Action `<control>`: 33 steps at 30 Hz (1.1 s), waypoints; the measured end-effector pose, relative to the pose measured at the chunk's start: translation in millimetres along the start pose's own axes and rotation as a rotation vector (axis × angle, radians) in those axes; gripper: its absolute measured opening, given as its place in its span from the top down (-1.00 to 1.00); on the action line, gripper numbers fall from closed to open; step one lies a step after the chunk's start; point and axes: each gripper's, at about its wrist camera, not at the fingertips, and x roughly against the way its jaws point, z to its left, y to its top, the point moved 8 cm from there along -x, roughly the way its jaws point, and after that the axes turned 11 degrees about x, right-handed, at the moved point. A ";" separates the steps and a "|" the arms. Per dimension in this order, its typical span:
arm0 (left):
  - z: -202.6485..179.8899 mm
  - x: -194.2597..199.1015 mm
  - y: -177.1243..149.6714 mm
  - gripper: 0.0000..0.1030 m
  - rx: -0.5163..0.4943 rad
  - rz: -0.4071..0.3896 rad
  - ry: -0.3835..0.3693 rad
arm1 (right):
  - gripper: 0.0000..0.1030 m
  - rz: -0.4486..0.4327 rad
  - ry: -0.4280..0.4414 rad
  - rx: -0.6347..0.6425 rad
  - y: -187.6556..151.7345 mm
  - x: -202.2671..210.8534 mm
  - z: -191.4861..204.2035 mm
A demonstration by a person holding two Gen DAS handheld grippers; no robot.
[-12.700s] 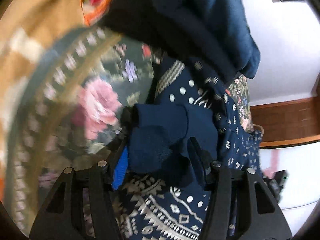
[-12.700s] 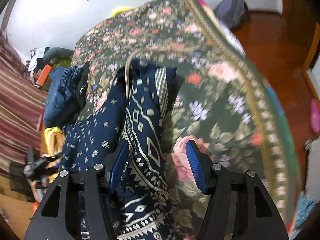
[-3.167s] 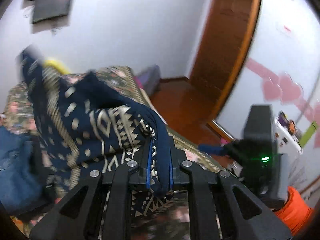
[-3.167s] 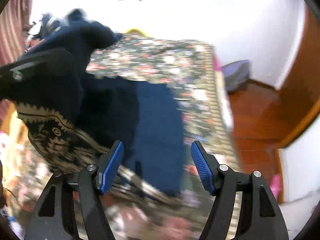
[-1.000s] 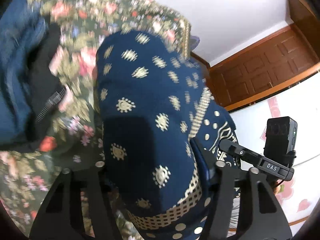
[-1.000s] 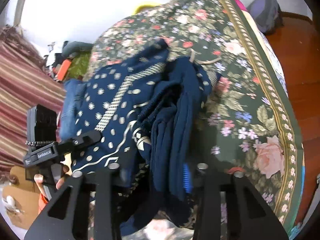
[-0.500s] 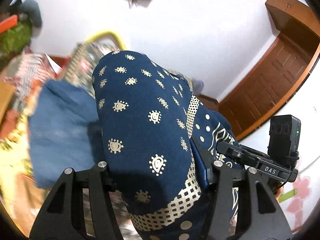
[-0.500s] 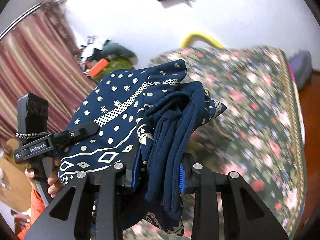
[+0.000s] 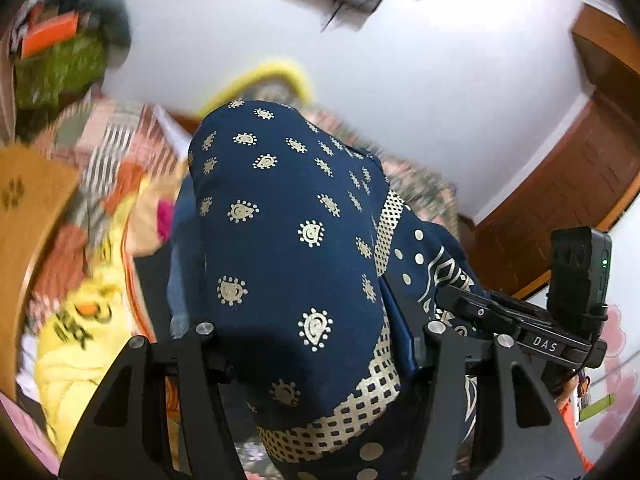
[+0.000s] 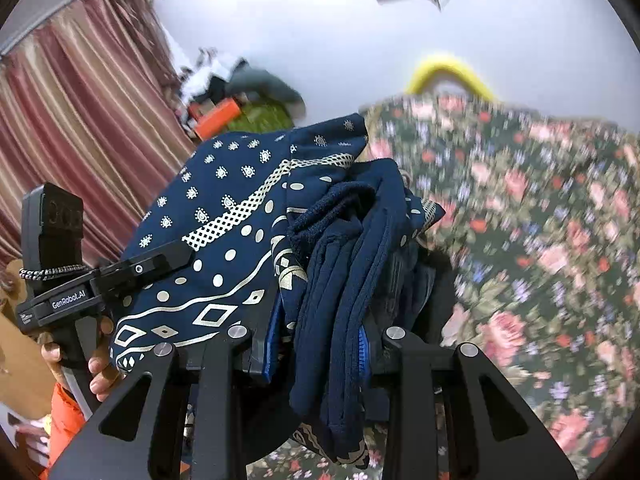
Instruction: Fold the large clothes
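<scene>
Right now both grippers carry one folded bundle, a navy patterned garment [image 10: 240,216], lifted clear of the flowered bedspread [image 10: 540,220], which fills the right half of the right wrist view. There the right gripper [image 10: 316,344] is nearly closed on a thick wad of plain navy layers hanging straight down through the middle of the frame, blue pads pressed to the cloth on both sides. The left gripper [image 10: 156,268] comes in from the lower left of that frame, clamped on the printed side of the same bundle.

In the left wrist view the garment [image 9: 288,248] bulges up over the left gripper [image 9: 316,332], filling the centre and hiding the fingers' gap; the jaws stand fairly wide around the bulk, so they look closed on it. The right gripper [image 9: 472,308] shows at the right edge.

The bundle's long axis seems to run from one gripper to the other. Setting it down probably turns on that line: both ends would need to travel together and level.
</scene>
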 end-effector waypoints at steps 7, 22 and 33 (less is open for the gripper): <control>59.7 -41.8 -12.9 -0.15 0.157 0.047 -0.049 | 0.42 0.063 -0.082 0.062 -25.4 -43.2 -3.8; -2.3 88.0 -32.0 -0.15 -0.063 -0.154 0.199 | 0.36 -0.106 -0.261 0.255 -12.3 91.0 61.0; -132.9 280.6 -115.5 -0.15 -0.278 -0.542 0.088 | 0.36 -0.475 -0.232 0.332 -29.2 247.5 152.9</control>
